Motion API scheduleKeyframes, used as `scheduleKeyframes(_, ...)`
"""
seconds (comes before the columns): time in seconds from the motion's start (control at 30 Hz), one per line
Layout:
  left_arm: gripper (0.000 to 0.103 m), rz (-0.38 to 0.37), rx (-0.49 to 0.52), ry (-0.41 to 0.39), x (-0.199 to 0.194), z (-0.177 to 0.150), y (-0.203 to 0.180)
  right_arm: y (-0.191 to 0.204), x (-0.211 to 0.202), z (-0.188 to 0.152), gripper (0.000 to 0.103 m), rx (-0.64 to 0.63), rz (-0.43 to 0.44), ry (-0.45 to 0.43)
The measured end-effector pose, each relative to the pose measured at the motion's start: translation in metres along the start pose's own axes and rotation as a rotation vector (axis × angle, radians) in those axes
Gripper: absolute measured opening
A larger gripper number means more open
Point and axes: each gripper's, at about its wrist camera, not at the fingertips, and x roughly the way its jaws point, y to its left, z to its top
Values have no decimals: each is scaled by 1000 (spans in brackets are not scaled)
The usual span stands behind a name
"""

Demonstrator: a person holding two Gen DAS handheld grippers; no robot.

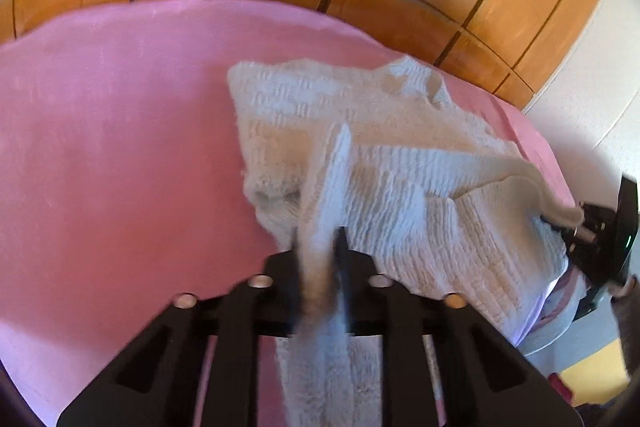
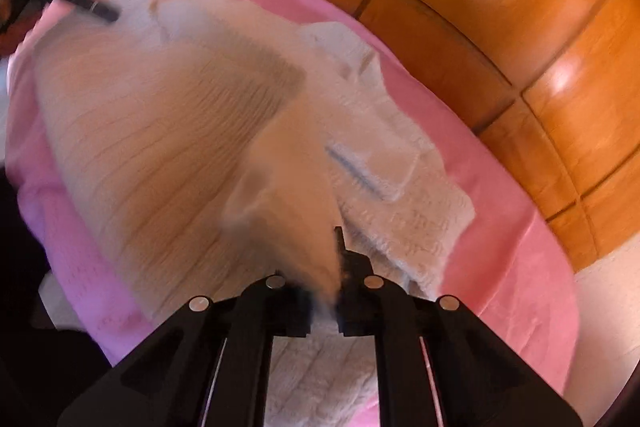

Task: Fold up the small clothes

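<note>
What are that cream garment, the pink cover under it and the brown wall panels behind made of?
The cream garment looks like soft knitted yarn, wool or cotton: ribbed rows and fuzzy edges show. The pink cover seems a matte woven or fleecy fabric; blur hides its weave. The brown panels appear to be varnished wood or wood-look laminate: visible grain, dark seams and glossy light reflections.
</note>
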Motion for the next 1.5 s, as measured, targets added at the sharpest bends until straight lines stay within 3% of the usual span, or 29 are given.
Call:
scheduleKeyframes(0.2, 8, -20, 18, -81, -27, 2, -4, -59, -42, 18, 7, 281, 109, -102)
scheduleKeyframes(0.47, 5, -72, 1, -227, -60, 49, -5, -123, -34, 50, 7, 523, 175, -187)
scheduleKeyframes(0.63, 5, -18, -3, -203, -21, 102, -2, -165, 24, 72, 7, 659, 165, -157)
scheduleKeyframes(0.77, 5, 65, -68, -131, 39, 136, 12, -187, 82, 79, 7, 756, 132, -78)
scheduleKeyframes(0.87, 5, 145, -92, -53, 88, 145, 22, -191, 135, 72, 7, 805, 106, 28)
scheduleKeyframes(0.97, 6, 186, -110, 47, 128, 142, 34, -187, 163, 62, 10, 816, 91, 95)
scheduleKeyframes(1.03, 6, 165, -137, 37, 124, 141, 37, -188, 161, 61, 44, 814, 68, 85)
scheduleKeyframes(1.07, 13, 147, -152, 32, 118, 140, 39, -190, 156, 61, 52, 823, 75, 70)
scheduleKeyframes(1.13, 22, 136, -183, 15, 102, 137, 46, -196, 136, 58, 52, 826, 72, 21)
scheduleKeyframes(1.3, 23, 52, -201, -10, 46, 101, 59, -193, 78, 31, 56, 847, 127, -47)
scheduleKeyframes(1.37, 53, -7, -207, -14, 30, 80, 59, -182, 57, 12, 58, 861, 168, -42)
scheduleKeyframes(1.4, 58, -30, -211, -25, 19, 65, 59, -177, 52, 4, 58, 867, 177, -38)
scheduleKeyframes(1.5, 60, -96, -214, -23, -4, 26, 56, -154, 32, -30, 60, 894, 213, -20)
